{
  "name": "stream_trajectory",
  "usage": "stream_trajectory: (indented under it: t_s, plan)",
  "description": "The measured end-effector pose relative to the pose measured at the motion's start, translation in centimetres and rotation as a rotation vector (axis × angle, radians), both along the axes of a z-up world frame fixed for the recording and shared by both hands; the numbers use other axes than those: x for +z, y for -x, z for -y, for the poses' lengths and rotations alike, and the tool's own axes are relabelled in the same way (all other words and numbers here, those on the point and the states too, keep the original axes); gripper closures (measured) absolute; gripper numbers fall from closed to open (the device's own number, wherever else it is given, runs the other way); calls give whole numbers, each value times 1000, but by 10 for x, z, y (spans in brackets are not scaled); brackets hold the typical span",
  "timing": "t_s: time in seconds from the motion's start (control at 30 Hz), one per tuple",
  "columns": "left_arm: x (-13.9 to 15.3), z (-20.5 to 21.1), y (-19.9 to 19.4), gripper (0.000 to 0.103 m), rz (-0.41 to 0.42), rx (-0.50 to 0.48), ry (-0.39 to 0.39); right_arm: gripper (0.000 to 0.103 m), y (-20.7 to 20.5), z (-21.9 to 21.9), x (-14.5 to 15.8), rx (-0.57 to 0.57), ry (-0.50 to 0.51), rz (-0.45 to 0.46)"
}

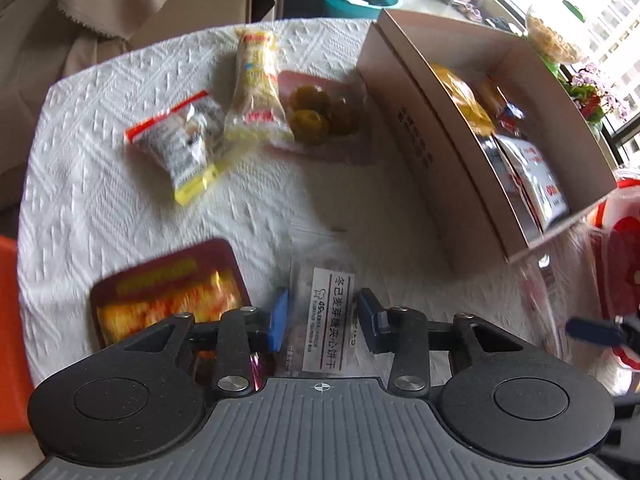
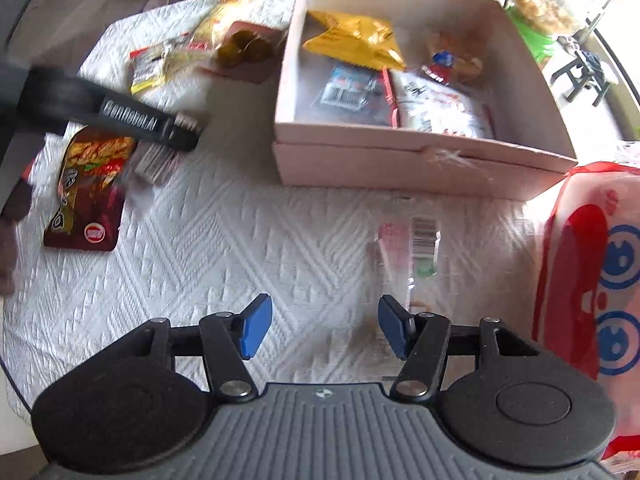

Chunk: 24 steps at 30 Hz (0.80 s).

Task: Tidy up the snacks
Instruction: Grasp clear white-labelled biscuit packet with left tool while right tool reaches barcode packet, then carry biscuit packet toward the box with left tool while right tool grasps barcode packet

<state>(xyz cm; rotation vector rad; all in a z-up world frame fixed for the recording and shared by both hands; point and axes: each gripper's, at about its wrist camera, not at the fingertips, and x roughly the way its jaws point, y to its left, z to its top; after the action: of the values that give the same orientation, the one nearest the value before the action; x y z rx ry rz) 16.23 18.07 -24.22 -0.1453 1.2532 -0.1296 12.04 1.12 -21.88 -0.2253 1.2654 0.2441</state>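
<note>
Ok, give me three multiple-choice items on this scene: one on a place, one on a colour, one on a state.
1. Where does the yellow packet lie?
A) on a plate
B) in the cardboard box
C) on the floor

2. What colour are the pads of the right claw?
A) green
B) orange
C) blue

3. How is the left claw?
A) open astride the white-labelled clear packet
B) shut on it
C) out of view

Answers: B, it lies inside the box walls; C, both pads show blue; A, a gap shows on each side of the packet.
</note>
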Motion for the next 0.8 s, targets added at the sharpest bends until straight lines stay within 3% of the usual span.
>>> stream_trajectory:
  t_s: [0.07, 0.23, 0.3, 0.37, 0.43, 0.53, 0.73, 0.8]
  plan:
    - [0, 6, 23, 63, -43, 36, 11, 38, -6, 10, 1, -18, 19, 25]
    - [-3, 18, 84, 71, -149, 180, 92, 38, -21, 30, -10, -36, 24, 26]
    - [-3, 24, 102, 71, -170, 229, 113, 43, -34, 34, -17, -33, 8, -7]
    - [-5, 30, 115, 71, -174, 267, 128, 59, -33, 37, -20, 3, -12, -41]
    - [-5, 37, 122, 71, -164, 294, 132, 60, -22, 39, -18, 62, -6, -49]
    - [-4, 46, 124, 66, -145, 322, 108, 59, -2, 49, -21, 119, -2, -103]
    - [-5, 59, 113, 55, -147, 373, 73, 53, 21, 68, -23, 192, 12, -108]
    - [-6, 65, 101, 42, -154, 366, 65, 52, 20, 67, -24, 214, 17, -105]
